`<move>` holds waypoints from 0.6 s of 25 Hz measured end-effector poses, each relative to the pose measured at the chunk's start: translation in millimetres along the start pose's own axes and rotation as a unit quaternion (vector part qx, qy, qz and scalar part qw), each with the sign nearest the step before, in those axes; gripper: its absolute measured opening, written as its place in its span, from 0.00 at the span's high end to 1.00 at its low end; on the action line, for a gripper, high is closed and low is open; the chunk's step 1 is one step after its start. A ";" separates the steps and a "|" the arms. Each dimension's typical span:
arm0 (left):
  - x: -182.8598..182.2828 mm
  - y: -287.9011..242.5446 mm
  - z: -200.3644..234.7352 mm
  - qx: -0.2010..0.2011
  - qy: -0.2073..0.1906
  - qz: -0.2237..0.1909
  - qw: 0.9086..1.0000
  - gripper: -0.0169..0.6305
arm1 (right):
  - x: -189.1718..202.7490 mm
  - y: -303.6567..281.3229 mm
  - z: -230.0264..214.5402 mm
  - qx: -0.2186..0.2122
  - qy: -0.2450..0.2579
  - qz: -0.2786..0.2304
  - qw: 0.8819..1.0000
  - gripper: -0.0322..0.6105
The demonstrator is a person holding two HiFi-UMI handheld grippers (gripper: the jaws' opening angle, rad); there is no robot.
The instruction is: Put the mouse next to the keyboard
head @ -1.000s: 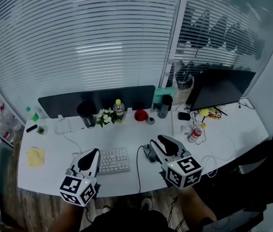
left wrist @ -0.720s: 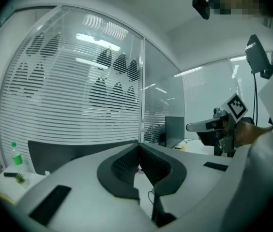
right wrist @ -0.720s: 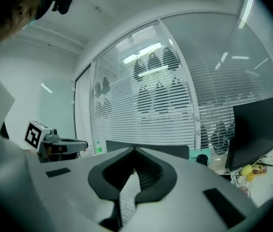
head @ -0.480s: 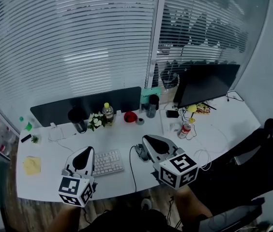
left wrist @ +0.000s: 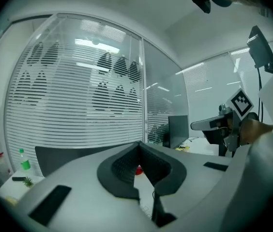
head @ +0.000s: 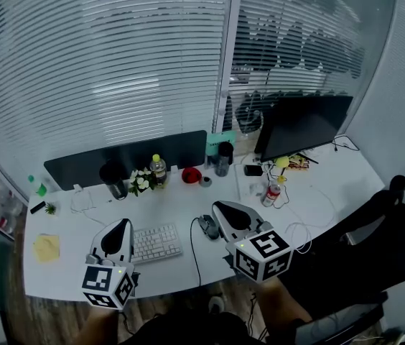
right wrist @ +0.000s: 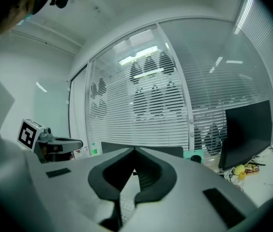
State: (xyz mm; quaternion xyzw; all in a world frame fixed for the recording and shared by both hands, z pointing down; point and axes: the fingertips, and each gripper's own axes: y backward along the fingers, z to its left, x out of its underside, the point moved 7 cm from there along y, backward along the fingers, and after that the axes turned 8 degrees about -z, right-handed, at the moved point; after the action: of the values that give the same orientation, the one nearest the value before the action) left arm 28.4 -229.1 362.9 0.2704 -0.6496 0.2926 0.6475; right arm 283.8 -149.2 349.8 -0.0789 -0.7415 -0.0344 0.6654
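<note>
One keyboard, one mouse and one monitor are shown on one desk. Two grippers are counted: left gripper, right gripper. Two dark cups, two clear bottles, one flower bunch and one yellow cloth are also seen.

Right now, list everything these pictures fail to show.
Dark computer mouse: right edge behind the right gripper, head view; gripper bodies hide it in both gripper views.
White keyboard: left end behind the left gripper, head view.
Label on the yellow-capped bottle: too small, head view.
</note>
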 end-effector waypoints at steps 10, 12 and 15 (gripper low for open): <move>-6.6 1.6 -4.8 -0.007 -0.019 -0.008 1.000 0.93 | 0.2 4.4 -1.7 0.012 0.014 -0.001 1.000 0.95; -5.8 1.7 -6.6 -0.005 -0.016 -0.006 1.000 0.93 | 0.6 4.6 -1.7 0.013 0.015 0.001 1.000 0.95; -4.4 1.6 -8.1 -0.008 -0.014 -0.004 1.000 0.93 | 0.3 4.3 -3.2 0.017 0.014 0.001 1.000 0.95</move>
State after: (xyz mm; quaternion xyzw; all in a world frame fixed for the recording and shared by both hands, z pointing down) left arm 32.8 -222.3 358.4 0.2714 -0.6599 0.2810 0.6418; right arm 287.7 -145.4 350.1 -0.0681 -0.7322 -0.0223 0.6773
